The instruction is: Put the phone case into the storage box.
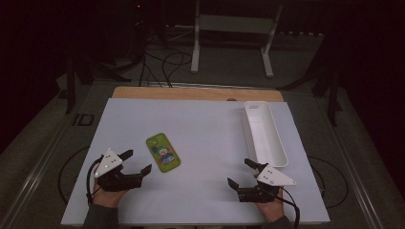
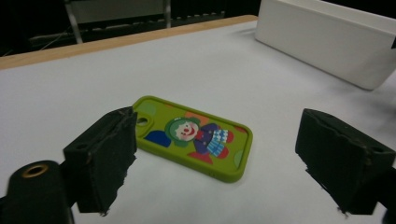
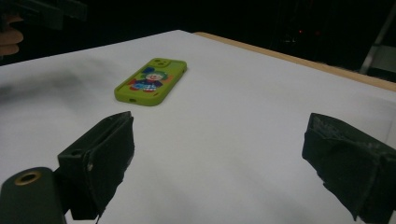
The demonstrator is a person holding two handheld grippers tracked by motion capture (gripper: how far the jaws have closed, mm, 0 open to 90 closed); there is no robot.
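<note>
Green phone case [image 1: 163, 152] with a clown picture, flat on the white sheet [image 1: 200, 143], left of middle, seen from the high view. Just near and left of it, the left gripper [image 1: 139, 161], jaws apart and pointing toward the case, not touching it. At the near right, the right gripper [image 1: 242, 172], jaws also wide with nothing between them, well apart from the case. Just beyond it, along the right side and running to the far edge, a long white tray [image 1: 253, 138]. Wooden table edge [image 1: 191, 92] at the far side of the sheet.

From the left gripper view: green phone case [image 2: 194, 137] lying flat, just ahead of the two black pads [image 2: 105, 158], partly behind the left one. Jaws wide, gripping nothing; contact with the case not seen. White tray [image 2: 327, 42] at the far right.

From the right gripper view: green phone case [image 3: 152, 80] farther off on the sheet, camera holes at its far end. Jaws wide and holding nothing, only white sheet between the pads [image 3: 100, 158]. At the dim top left corner, probably part of the other hand [image 3: 9, 39] and its gripper, too dark to tell more.
</note>
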